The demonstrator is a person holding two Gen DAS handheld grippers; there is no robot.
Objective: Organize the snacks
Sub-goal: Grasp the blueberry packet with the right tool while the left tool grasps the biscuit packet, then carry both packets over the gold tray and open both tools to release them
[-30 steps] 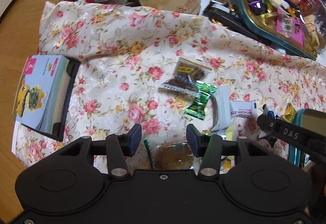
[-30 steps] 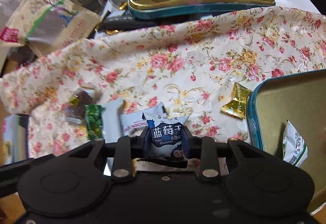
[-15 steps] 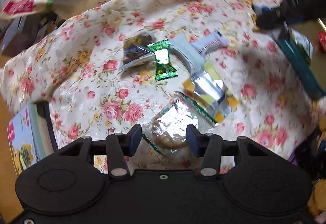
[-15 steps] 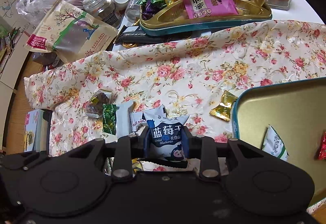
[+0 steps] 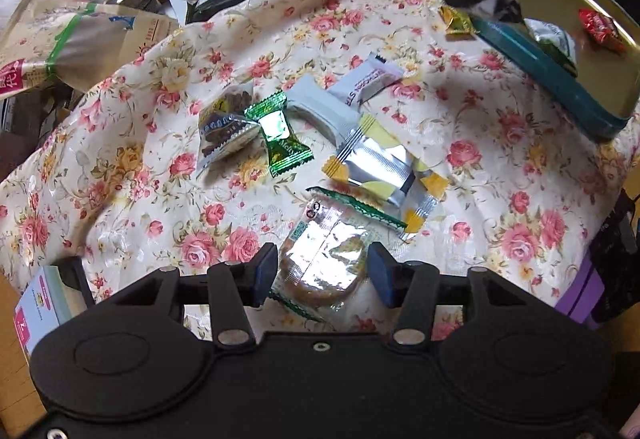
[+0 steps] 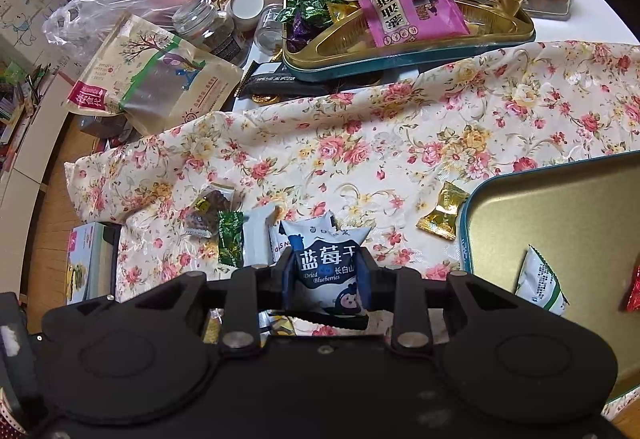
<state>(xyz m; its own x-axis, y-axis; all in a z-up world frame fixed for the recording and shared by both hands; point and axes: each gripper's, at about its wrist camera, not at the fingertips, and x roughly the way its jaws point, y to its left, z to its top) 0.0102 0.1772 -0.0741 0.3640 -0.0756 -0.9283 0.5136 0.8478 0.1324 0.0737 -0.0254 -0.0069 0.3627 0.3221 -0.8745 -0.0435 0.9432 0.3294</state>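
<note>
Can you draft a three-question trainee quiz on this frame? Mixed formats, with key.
1. True or false: the right gripper grips the blueberry packet.
2. What lies between the left gripper's opening jaws? A) green candy B) cookie packet C) gold candy
3. Fill in: the gold candy lies on the cloth just outside the ____.

Key: 1 true; 2 B; 3 tin
</note>
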